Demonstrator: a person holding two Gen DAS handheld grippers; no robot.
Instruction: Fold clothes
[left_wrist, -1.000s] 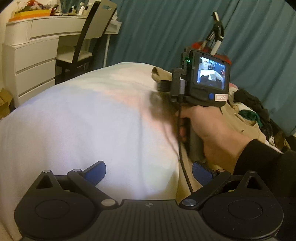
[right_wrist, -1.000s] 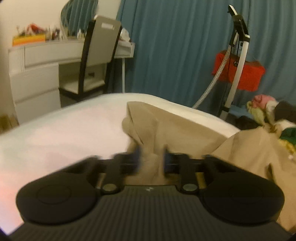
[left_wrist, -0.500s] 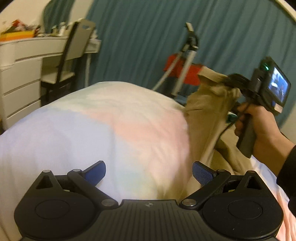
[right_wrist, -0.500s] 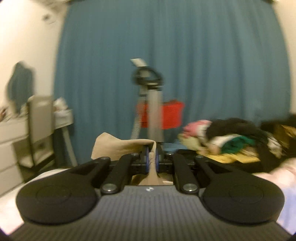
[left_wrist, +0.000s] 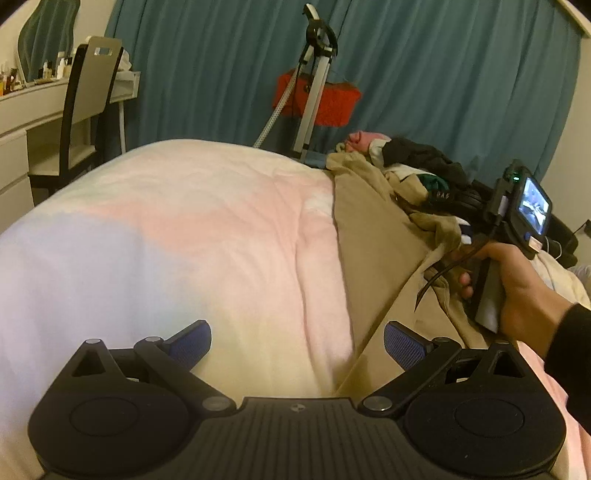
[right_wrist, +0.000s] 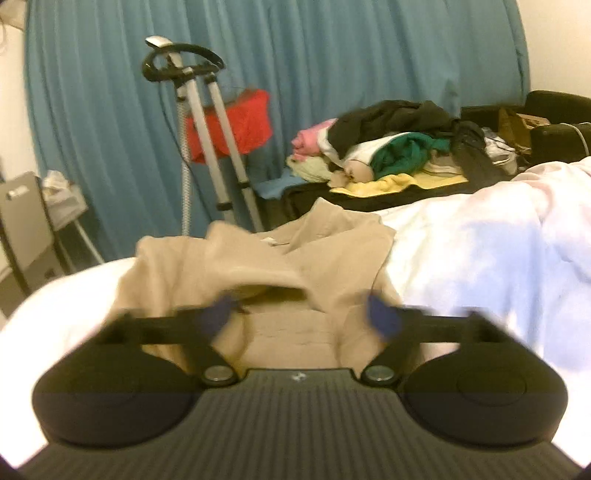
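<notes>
Right now the right gripper (right_wrist: 301, 317) is opening, its blurred blue pads spread over the tan garment (right_wrist: 288, 258) with cloth between but not pinched. That one garment lies crumpled on the pale duvet (left_wrist: 166, 236). The left gripper (left_wrist: 297, 341) hangs with jaws apart at the garment's near edge, gripping nothing. Beyond the garment, one heap of mixed clothes (right_wrist: 391, 147) sits; one steamer stand (right_wrist: 207, 122) and one red bag (right_wrist: 236, 122) stand before the teal curtain (right_wrist: 332, 48).

Bed (left_wrist: 192, 236) under a pale pink-and-white duvet, beige garment (left_wrist: 373, 243) spread along its right side
</notes>
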